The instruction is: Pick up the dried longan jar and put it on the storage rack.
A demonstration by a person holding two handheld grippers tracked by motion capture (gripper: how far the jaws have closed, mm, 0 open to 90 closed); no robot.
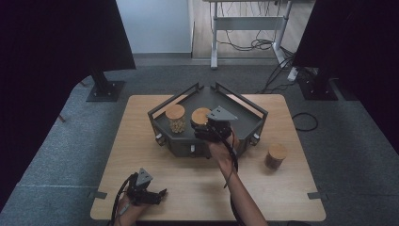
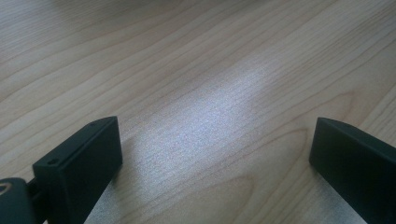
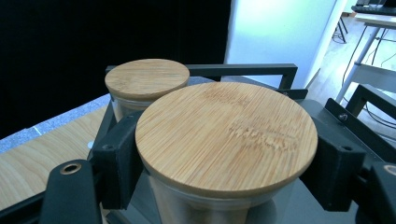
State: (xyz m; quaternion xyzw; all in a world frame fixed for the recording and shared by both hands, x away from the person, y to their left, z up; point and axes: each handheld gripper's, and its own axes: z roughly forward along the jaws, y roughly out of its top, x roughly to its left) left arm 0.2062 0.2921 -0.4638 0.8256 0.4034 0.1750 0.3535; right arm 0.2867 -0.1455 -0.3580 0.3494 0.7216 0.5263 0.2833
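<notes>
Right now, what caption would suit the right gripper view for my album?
The right tongs clasp a bamboo-lidded glass jar over a dark tray, a second lidded jar just behind.

Wooden table [image 1: 197, 188] bears a dark tray [image 1: 181, 147] and, seemingly glass, a jar [image 1: 275, 156].

The surface [image 2: 196, 93] is pale wood with fine grain and a soft sheen. The jar lid [image 3: 226, 135] looks like matt, striated bamboo over clear glass. The tray [image 1: 181, 123] seems dark matt metal. The hand-held gripper [image 3: 224, 172] jaws are matt black plastic.
</notes>
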